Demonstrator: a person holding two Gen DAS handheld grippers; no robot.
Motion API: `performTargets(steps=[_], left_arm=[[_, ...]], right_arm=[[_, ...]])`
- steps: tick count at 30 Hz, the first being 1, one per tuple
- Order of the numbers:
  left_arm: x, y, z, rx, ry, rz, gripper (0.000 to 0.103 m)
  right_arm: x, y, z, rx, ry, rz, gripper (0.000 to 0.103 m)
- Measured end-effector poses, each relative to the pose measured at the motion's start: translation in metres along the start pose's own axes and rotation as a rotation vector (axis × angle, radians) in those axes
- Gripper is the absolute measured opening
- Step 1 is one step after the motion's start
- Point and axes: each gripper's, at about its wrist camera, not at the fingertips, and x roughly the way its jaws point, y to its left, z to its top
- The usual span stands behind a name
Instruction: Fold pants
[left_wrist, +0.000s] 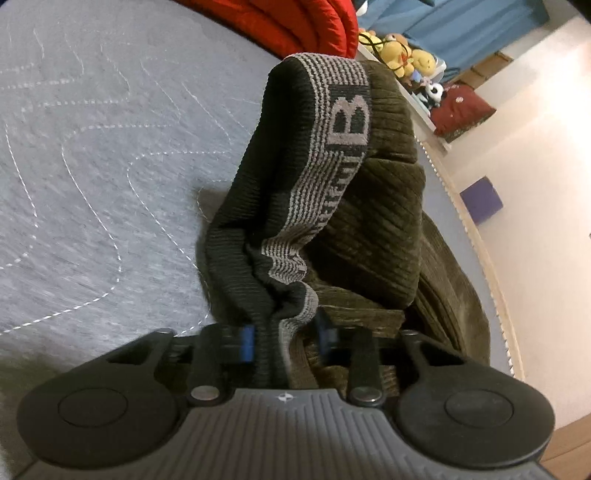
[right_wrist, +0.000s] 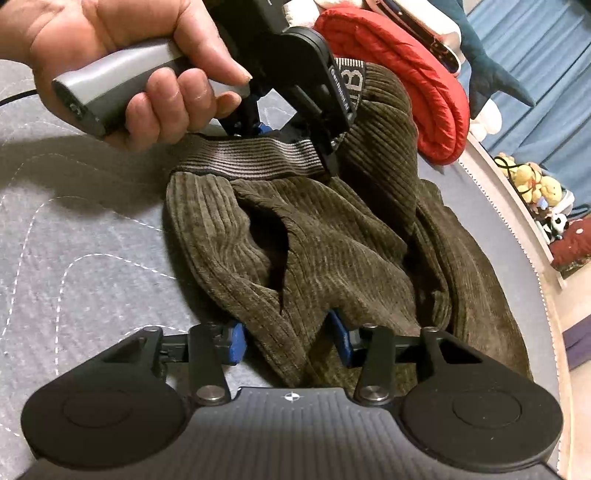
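The pants (right_wrist: 332, 236) are dark olive corduroy with a black and grey striped elastic waistband (left_wrist: 325, 147). They lie bunched on a grey quilted bed. My left gripper (left_wrist: 286, 338) is shut on the waistband and lifts it off the bed; in the right wrist view it shows at the top (right_wrist: 258, 127), held by a hand. My right gripper (right_wrist: 288, 338) is shut on a fold of the corduroy fabric near the front. The legs of the pants pile up to the right (left_wrist: 443, 295).
The grey quilted bed cover (left_wrist: 92, 166) spreads to the left. A red padded blanket (right_wrist: 399, 81) lies rolled at the far side. The bed's edge (right_wrist: 517, 229) runs along the right, with plush toys (left_wrist: 402, 55) and a purple box (left_wrist: 480, 199) beyond it.
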Motion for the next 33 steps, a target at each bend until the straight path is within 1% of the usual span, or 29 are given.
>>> performTargets(steps=[2,4,6,8,10,11,13,16,17,19,20,21,22,23,24,25,26,27,28,30,31,32,33], left_arm=[[-0.015,-0.009,0.002,0.061,-0.017,0.014,0.024],[-0.035,-0.021,0.005,0.114,-0.047,0.013,0.022],[-0.064,-0.032,0.006,0.168,-0.083,0.018,0.020],[-0.095,-0.036,0.005,0.199,-0.108,0.056,0.020],[-0.124,-0.029,0.003,0.188,-0.108,0.099,0.020],[-0.139,-0.021,0.002,0.171,-0.093,0.137,0.020],[-0.165,-0.004,-0.004,0.144,-0.039,0.215,0.020],[-0.200,0.022,-0.020,0.159,0.019,0.331,0.021],[-0.210,0.034,-0.025,0.142,0.042,0.350,0.021],[-0.215,0.051,-0.033,0.148,0.093,0.378,0.024],[-0.214,0.056,-0.037,0.148,0.111,0.394,0.030],[-0.210,0.061,-0.042,0.141,0.137,0.426,0.035],[-0.208,0.062,-0.045,0.144,0.152,0.485,0.034],[-0.211,0.056,-0.045,0.182,0.127,0.582,0.034],[-0.216,0.047,-0.044,0.229,0.089,0.641,0.037],[-0.225,0.037,-0.042,0.262,0.047,0.670,0.039],[-0.236,0.025,-0.038,0.261,-0.008,0.667,0.044],[-0.246,0.016,-0.038,0.240,-0.051,0.641,0.049],[-0.255,0.006,-0.035,0.212,-0.091,0.600,0.051],[-0.263,-0.016,-0.036,0.170,-0.154,0.522,0.058],[-0.261,-0.029,-0.037,0.170,-0.170,0.502,0.059],[-0.256,-0.041,-0.037,0.178,-0.183,0.488,0.063],[-0.250,-0.054,-0.042,0.187,-0.198,0.471,0.070]], right_arm=[[-0.005,-0.002,-0.001,0.006,0.001,-0.003,0.012],[-0.014,-0.007,0.001,0.019,-0.024,0.000,0.011],[-0.030,-0.009,0.006,0.019,-0.068,-0.008,0.010],[-0.047,-0.006,0.010,0.010,-0.121,0.015,0.010],[-0.068,0.006,0.016,-0.028,-0.185,0.057,0.010],[-0.078,0.014,0.019,-0.052,-0.213,0.079,0.010],[-0.101,0.039,0.025,-0.126,-0.273,0.137,0.010],[-0.129,0.075,0.029,-0.237,-0.345,0.231,0.009],[-0.137,0.086,0.029,-0.263,-0.363,0.264,0.009],[-0.147,0.106,0.030,-0.313,-0.387,0.313,0.009],[-0.149,0.118,0.029,-0.341,-0.386,0.318,0.009],[-0.147,0.125,0.028,-0.358,-0.377,0.314,0.010],[-0.144,0.130,0.029,-0.370,-0.355,0.306,0.011],[-0.140,0.132,0.029,-0.382,-0.330,0.308,0.012],[-0.140,0.130,0.031,-0.383,-0.324,0.321,0.014],[-0.141,0.126,0.033,-0.372,-0.320,0.340,0.015],[-0.143,0.115,0.037,-0.344,-0.319,0.364,0.023],[-0.145,0.105,0.041,-0.314,-0.324,0.376,0.031],[-0.149,0.090,0.044,-0.268,-0.336,0.385,0.036],[-0.151,0.065,0.045,-0.185,-0.352,0.399,0.052],[-0.150,0.047,0.046,-0.131,-0.354,0.396,0.055],[-0.146,0.032,0.046,-0.086,-0.353,0.381,0.059],[-0.143,0.022,0.043,-0.051,-0.351,0.356,0.059]])
